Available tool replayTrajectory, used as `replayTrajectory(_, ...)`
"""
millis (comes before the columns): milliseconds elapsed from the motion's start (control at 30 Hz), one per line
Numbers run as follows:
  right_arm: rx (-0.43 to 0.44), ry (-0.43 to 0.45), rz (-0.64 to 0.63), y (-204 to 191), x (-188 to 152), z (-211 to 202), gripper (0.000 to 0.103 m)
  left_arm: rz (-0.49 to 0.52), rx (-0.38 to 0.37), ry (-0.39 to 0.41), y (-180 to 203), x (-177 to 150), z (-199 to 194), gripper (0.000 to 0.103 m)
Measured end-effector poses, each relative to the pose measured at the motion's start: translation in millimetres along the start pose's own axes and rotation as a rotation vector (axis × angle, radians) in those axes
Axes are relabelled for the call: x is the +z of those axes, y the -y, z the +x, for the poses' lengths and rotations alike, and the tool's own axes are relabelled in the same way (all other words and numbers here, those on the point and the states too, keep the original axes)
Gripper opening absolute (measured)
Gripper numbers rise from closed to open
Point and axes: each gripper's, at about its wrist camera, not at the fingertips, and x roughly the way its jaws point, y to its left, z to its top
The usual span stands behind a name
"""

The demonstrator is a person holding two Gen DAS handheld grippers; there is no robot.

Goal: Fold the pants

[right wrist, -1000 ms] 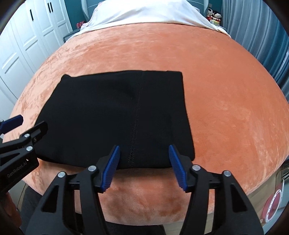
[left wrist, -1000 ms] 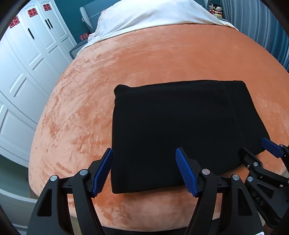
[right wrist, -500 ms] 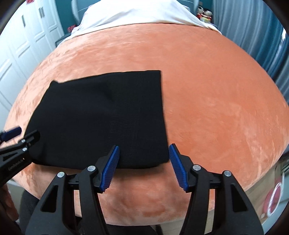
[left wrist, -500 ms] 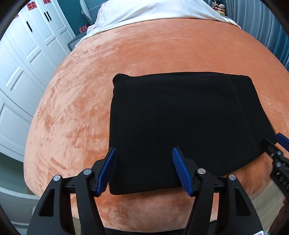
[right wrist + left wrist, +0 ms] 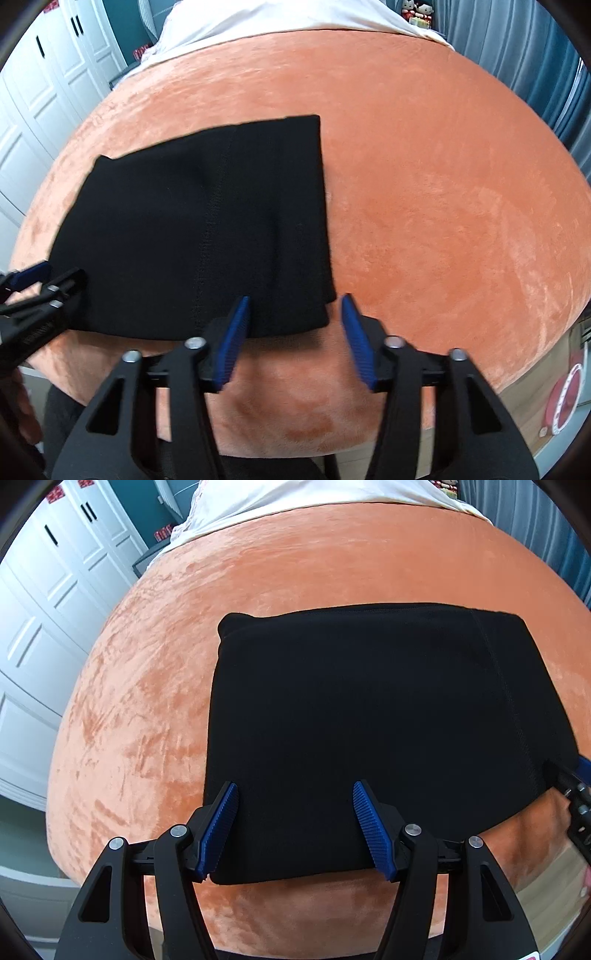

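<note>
Bed (image 5: 332, 554) under orange plush cover, spread wide beyond and below both sets of jaws. Pants (image 5: 369, 720), black, already folded to a compact rectangle, flat on that cover; near edge just ahead of the fingertips in each wrist view. Left gripper (image 5: 295, 827): jaws apart, straddling the near left corner of the pants, pads clear of cloth. Right gripper (image 5: 295, 332): jaws apart but just narrowed from a wider gap, near right corner of the pants between them, not yet pinched. Compared with a second ago: pants larger in the left view, and shifted from straight ahead to the left of the right jaws, now aligned on the corner. Judged meaning: both corners lined up for a pinch, probably toward one more fold or a lift. Containers: none in view, nothing held in any.
</note>
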Motion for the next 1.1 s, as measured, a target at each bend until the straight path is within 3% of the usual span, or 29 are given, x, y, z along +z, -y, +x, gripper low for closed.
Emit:
replayTrajectory(133,-0.040,-0.012,-0.048,-8.8,-2.4,6.1,0.034,0.006,0.010,-0.008,2.9,-1.1,0.7,0.063)
replayTrajectory(233,-0.019,-0.006,-0.021,-3.8,-3.0,1.8,0.034,-0.002,-0.002,-0.018,0.8,-1.4,-0.9,0.064)
replayTrajectory(467,0.019,0.070,0.022,-3.0,2.5,-34.8,0.035,-0.012,-0.007,-0.013,-1.3,-5.3,-11.5,0.069)
replayTrajectory(633,0.045,0.135,-0.028,-24.6,11.1,-54.8,0.035,-0.035,-0.014,0.007,-7.5,-4.9,-22.2,0.069)
replayTrajectory(733,0.040,0.109,-0.054,-33.0,13.9,-41.4,0.035,-0.046,-0.021,0.015,-12.2,-4.5,-29.1,0.069)
replayTrajectory(900,0.010,-0.011,-0.026,-26.7,-0.7,4.1,0.033,-0.051,-0.012,0.026,-18.2,-4.6,-34.9,0.069)
replayTrajectory(1100,0.041,0.033,-0.009,-31.1,3.7,-16.9,0.035,-0.055,-0.008,0.025,-23.9,-6.9,-36.6,0.069)
